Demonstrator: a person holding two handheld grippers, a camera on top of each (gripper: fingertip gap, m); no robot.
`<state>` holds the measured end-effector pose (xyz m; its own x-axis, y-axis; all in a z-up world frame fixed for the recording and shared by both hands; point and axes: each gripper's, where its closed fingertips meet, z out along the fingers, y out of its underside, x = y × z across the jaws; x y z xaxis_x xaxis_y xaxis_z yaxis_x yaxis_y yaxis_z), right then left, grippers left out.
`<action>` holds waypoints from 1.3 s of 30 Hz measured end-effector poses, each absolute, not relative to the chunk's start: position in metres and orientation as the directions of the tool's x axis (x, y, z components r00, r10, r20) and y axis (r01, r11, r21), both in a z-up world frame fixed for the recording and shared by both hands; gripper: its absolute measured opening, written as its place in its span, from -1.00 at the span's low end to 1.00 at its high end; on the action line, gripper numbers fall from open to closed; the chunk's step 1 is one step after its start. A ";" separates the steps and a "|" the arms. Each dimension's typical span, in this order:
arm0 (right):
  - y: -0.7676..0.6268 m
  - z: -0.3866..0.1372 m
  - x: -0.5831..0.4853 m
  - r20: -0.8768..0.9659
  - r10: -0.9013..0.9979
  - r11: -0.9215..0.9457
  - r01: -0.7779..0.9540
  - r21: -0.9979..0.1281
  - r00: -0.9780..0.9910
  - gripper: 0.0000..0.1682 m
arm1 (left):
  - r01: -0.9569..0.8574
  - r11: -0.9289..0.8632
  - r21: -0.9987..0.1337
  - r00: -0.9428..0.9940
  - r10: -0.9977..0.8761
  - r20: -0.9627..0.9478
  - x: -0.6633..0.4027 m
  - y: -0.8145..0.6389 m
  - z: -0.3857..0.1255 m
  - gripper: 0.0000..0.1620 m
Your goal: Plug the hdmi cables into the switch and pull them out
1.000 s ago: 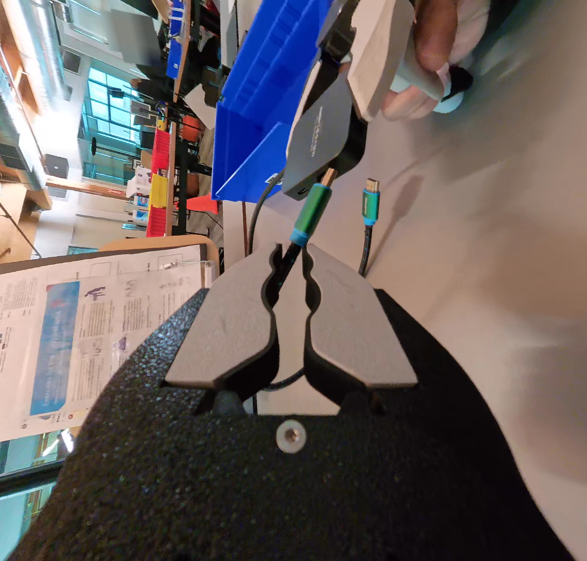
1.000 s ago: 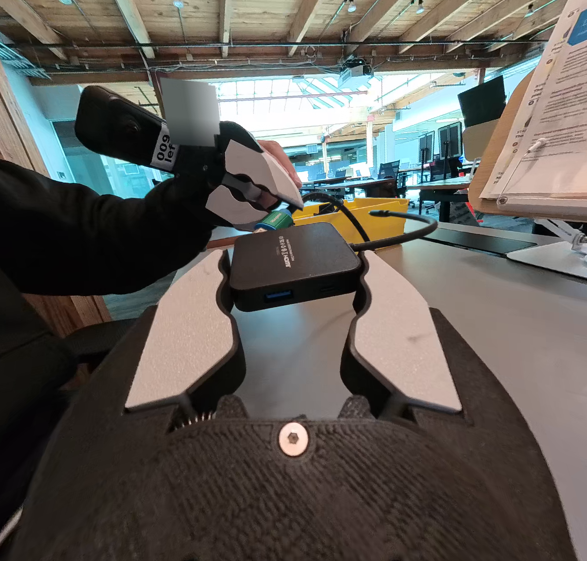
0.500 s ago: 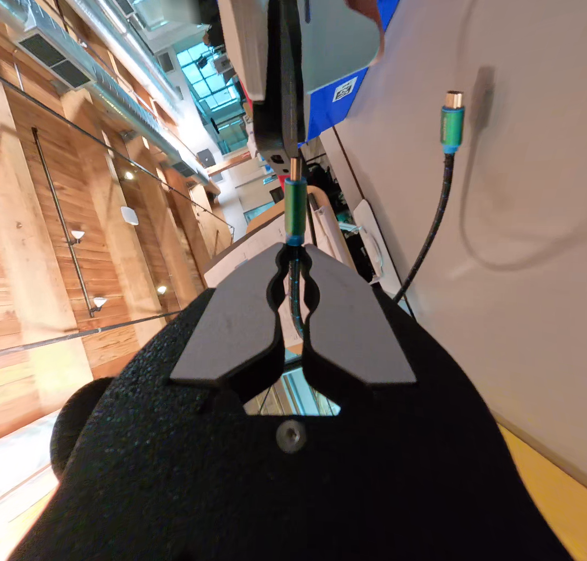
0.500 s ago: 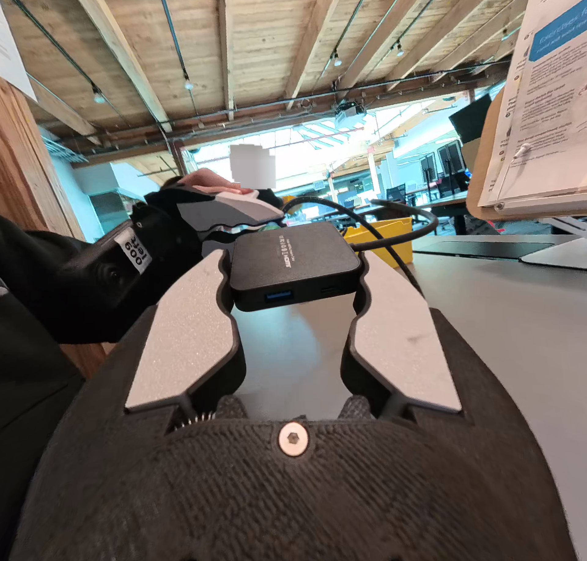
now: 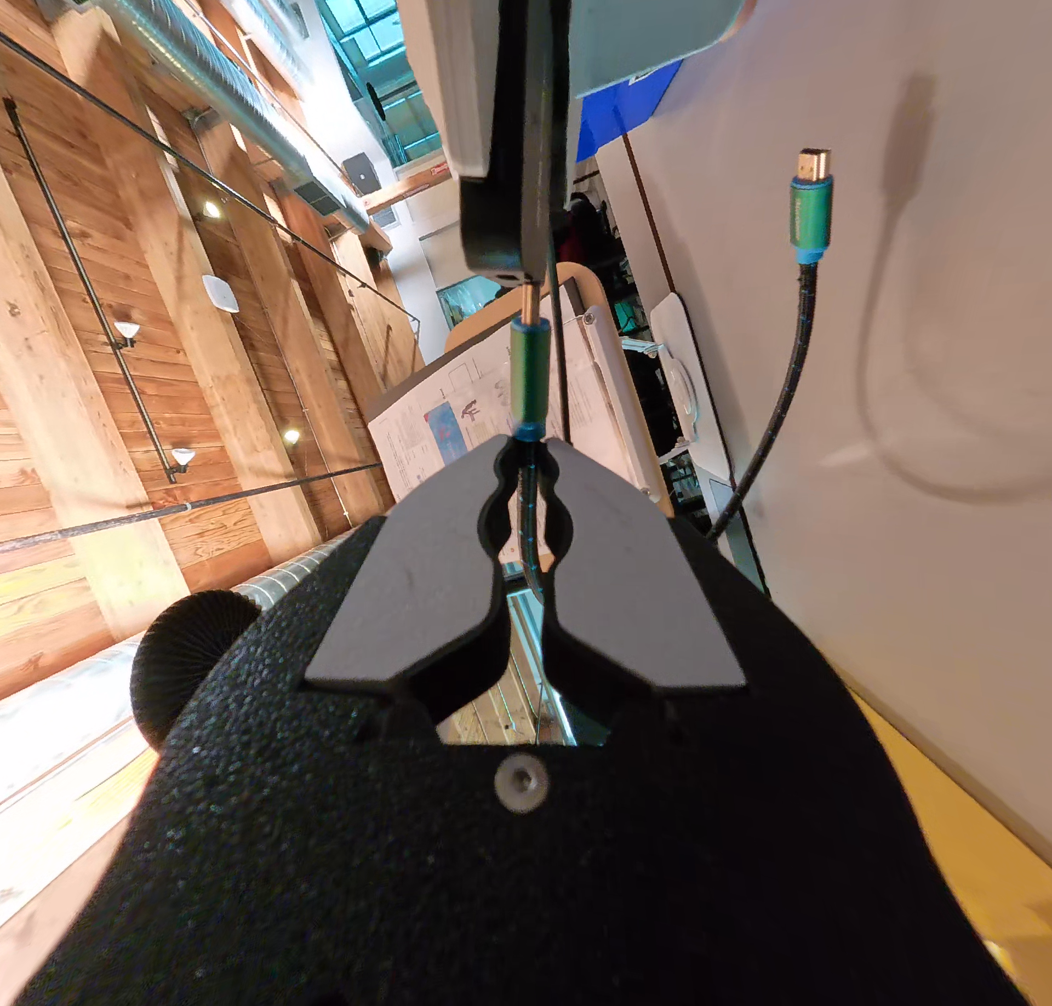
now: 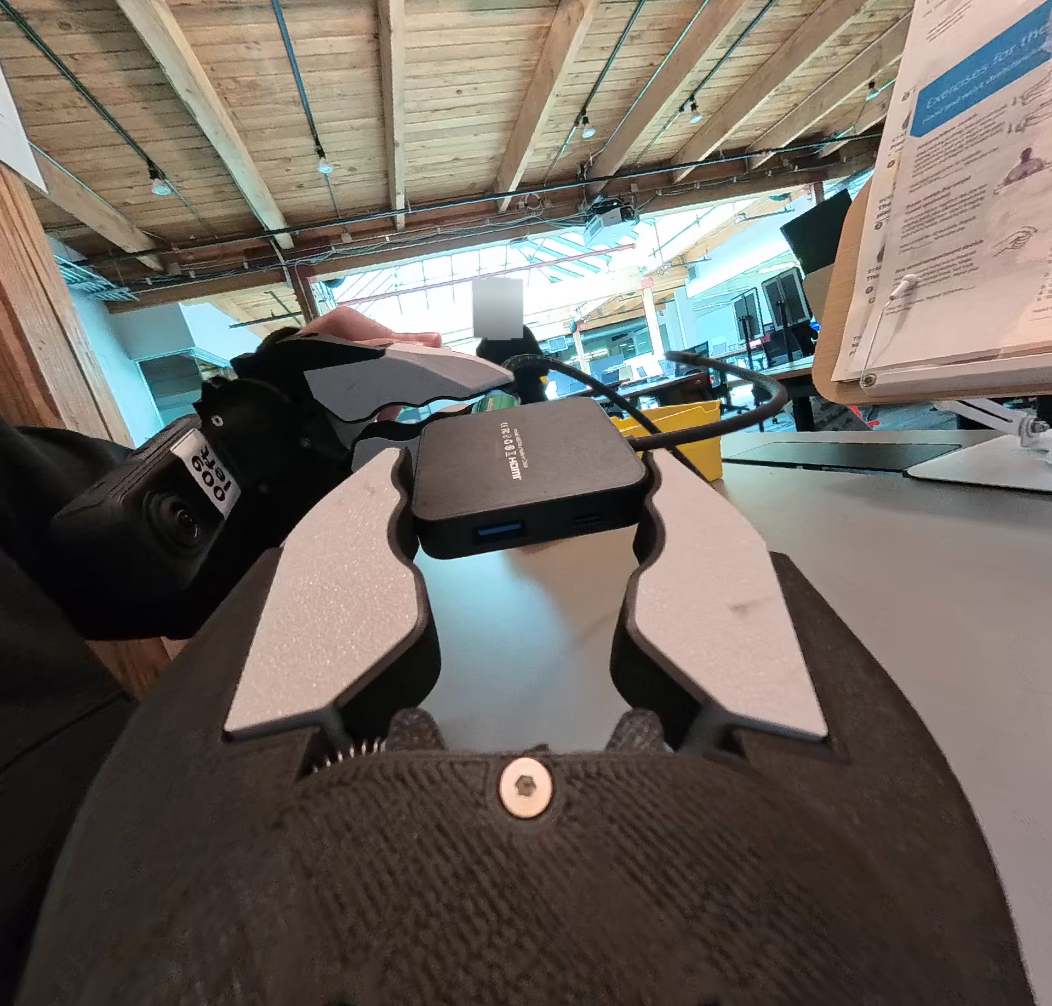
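Note:
My right gripper (image 6: 526, 469) is shut on the black switch (image 6: 526, 460) and holds it above the grey table (image 6: 888, 557). In the left wrist view the switch (image 5: 515, 125) shows edge-on. My left gripper (image 5: 528, 443) is shut on the braided cable just behind a green HDMI plug (image 5: 529, 375); the plug's metal tip touches the switch's side port. The left gripper (image 6: 432, 392) also shows in the right wrist view, left of the switch, with the green plug (image 6: 495, 405) partly hidden behind it. A second green HDMI plug (image 5: 810, 204) lies loose on the table.
A yellow bin (image 6: 680, 423) stands behind the switch and a blue bin (image 5: 620, 107) farther off. A clipboard with printed sheets (image 6: 962, 193) stands on a stand at the right. The switch's own black cable (image 6: 717, 409) loops behind it.
My left gripper has rolled and lined the green plug up with the switch's side port; the plug tip now meets the port. The right gripper has tilted upward, still holding the switch.

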<state>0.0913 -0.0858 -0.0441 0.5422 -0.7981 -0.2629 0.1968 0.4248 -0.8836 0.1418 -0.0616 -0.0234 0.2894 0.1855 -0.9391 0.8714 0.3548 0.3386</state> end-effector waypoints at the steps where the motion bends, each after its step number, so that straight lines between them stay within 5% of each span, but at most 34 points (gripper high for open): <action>1: -0.086 -0.044 0.092 -0.260 -0.802 0.420 0.199 -0.885 0.538 -0.10 | 0.869 0.361 0.338 0.290 0.180 -0.940 0.142 -0.061 -0.023 -0.92; 14: -0.082 -0.056 0.099 -0.182 -0.867 0.296 0.187 -0.937 0.463 -0.09 | 0.817 0.414 0.401 0.339 0.217 -0.915 0.143 -0.058 -0.028 -0.93; 22: -0.083 -0.047 0.092 -0.204 -0.837 0.350 0.211 -0.912 0.508 -0.09 | 0.957 0.278 -0.086 -0.161 0.260 -0.952 0.132 -0.054 -0.035 -0.91; 28: -0.075 -0.050 0.093 -0.152 -0.840 0.299 0.209 -0.931 0.520 -0.10 | 0.667 0.403 -0.627 -0.732 0.512 -0.449 0.123 -0.037 -0.047 -0.41; 33: -0.063 -0.055 0.094 -0.103 -0.832 0.240 0.188 -0.952 0.545 -0.10 | 0.463 0.480 -0.745 -0.817 0.558 -0.148 0.122 -0.032 -0.053 -0.55; 39: -0.059 -0.057 0.095 -0.082 -0.831 0.215 0.182 -0.960 0.550 -0.10 | 0.518 0.489 -0.702 -0.766 0.630 -0.127 0.115 -0.023 -0.069 -0.76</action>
<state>0.0948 -0.0593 -0.0574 0.5496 -0.8314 -0.0818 0.1820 0.2147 -0.9596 0.1150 -0.0229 -0.0688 -0.7663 0.6299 -0.1266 0.5177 0.4886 -0.7023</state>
